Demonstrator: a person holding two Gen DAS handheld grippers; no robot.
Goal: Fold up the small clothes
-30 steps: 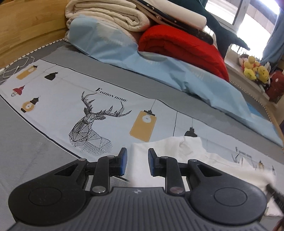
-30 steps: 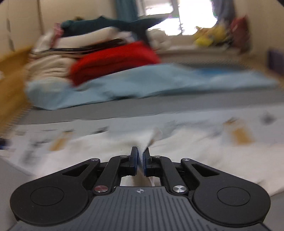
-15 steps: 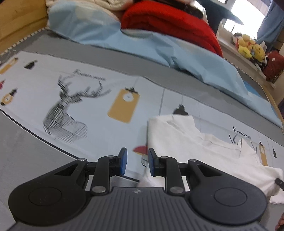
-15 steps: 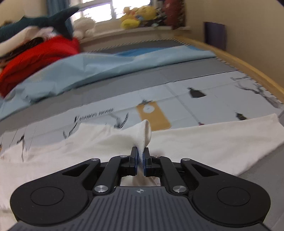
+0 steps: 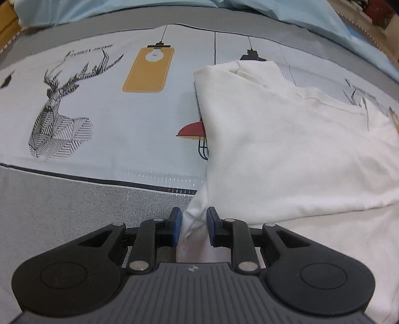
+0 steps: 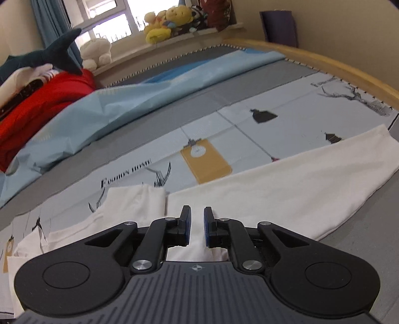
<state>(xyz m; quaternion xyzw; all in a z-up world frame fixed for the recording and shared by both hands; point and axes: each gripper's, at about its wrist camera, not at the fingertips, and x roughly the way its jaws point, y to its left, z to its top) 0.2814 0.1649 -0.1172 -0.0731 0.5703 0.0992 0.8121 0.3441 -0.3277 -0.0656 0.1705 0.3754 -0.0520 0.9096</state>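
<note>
Printed bedding covers the whole working surface: a pale sheet (image 5: 129,139) with a line-drawn deer head (image 5: 59,122), mustard lamp tags and black lantern shapes, grey borders near and far. Along the far edge runs a rumpled light-blue cover (image 6: 139,99), with a red blanket (image 6: 42,104) piled at far left and a dark plush shark (image 6: 49,58) on top of it. Soft toys (image 6: 169,22) line the windowsill.

On to the white garment (image 5: 286,149), spread flat on the sheet, its left edge folded over, a sleeve (image 6: 311,174) reaching out to the right in the right wrist view.

Left gripper (image 5: 192,225) points steeply down at the garment's near left corner. Its blue pads sit apart, and a bunched tip of white cloth stands between them, not visibly squeezed.

Right gripper (image 6: 197,225) hangs low over the garment near where the sleeve begins. Its jaws are opening, a narrow gap between the pads, white fabric showing below and behind them, nothing pinched.
</note>
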